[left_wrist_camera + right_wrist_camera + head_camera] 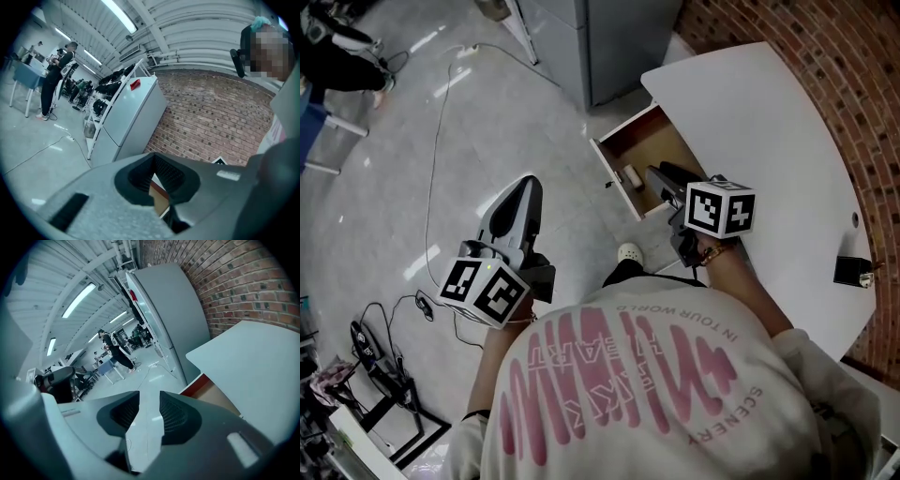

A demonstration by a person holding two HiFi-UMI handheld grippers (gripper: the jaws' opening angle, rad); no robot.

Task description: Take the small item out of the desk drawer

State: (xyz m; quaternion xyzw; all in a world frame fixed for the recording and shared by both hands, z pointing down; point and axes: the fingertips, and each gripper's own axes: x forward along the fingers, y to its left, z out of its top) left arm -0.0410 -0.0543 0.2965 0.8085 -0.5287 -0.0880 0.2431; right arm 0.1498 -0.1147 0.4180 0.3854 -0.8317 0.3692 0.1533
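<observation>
Head view shows the drawer (649, 141) of the white desk (769, 131) standing open, with the small item (630, 175), pale and stubby, lying on its wooden floor close behind the front panel. Right gripper (658, 175) hangs over the drawer just beside the item, its jaws narrowly apart with only floor visible between them; nothing is held. Left gripper (525, 187) is well clear of the desk, tips together and empty. Recommendation: widen the right jaws to straddle the item, tip the nose down onto it, and close across its short side before lifting past the drawer wall. Right gripper view shows only the drawer's edge, not the item. The item's shape is too small to determine, and the drawer's back lies under the desktop.
</observation>
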